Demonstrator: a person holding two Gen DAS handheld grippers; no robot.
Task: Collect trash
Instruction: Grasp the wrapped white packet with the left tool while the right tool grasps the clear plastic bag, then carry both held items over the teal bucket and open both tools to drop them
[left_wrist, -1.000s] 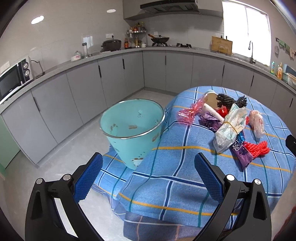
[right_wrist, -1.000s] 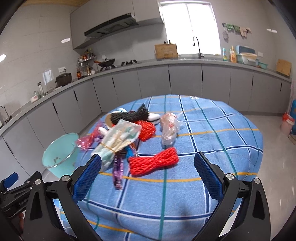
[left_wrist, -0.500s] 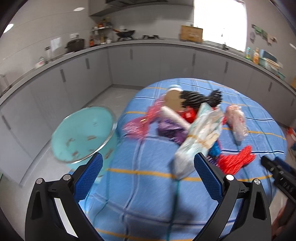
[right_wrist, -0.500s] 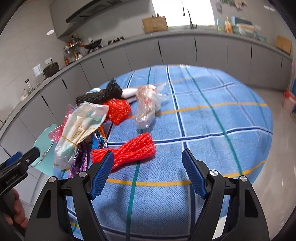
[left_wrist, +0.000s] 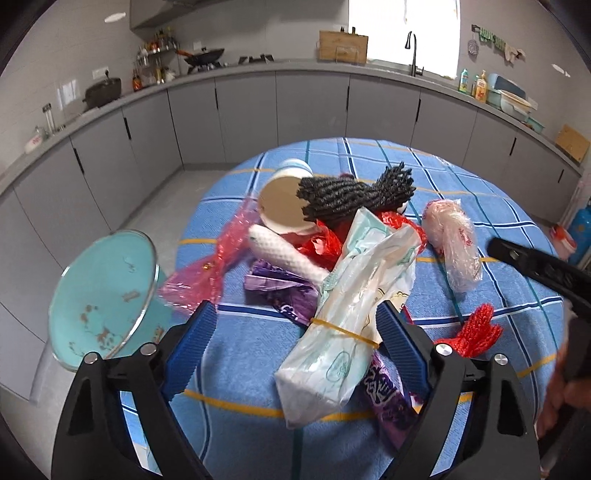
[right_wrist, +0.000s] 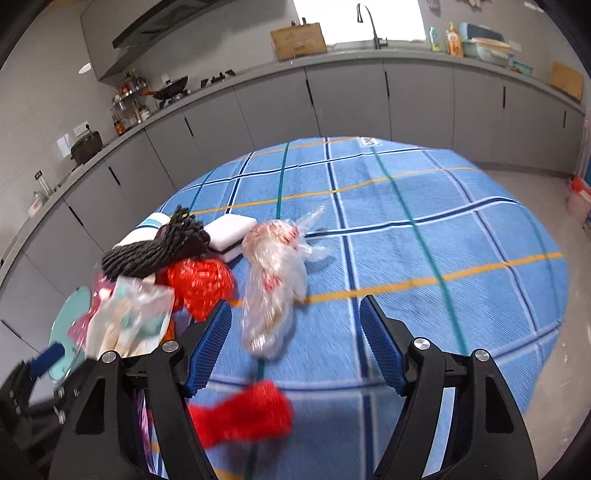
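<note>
Left gripper (left_wrist: 295, 338): over the near edge of the trash pile, jaws closing in, the white rubber-banded bag (left_wrist: 351, 314) lying between the blue pads; right pad just beside it, left pad clear, so no grip yet.
Right gripper (right_wrist: 295, 341): jaws closing as well, the crinkled clear plastic bag (right_wrist: 275, 288) sits between them near the left pad, not pinched; red net bundle (right_wrist: 243, 413) lies low between the gripper's arms, blurred.
Trash pile: on the blue checked desk (left_wrist: 461, 184), with a black net bundle (left_wrist: 354, 194), purple wrapper (left_wrist: 280, 284), pink cellophane (left_wrist: 210, 273), white roll (left_wrist: 288, 254) and a round paper tub (left_wrist: 280, 205) all heaped together.
Bin: teal bucket (left_wrist: 99, 299) standing off the desk's left edge, tilted in view.
</note>
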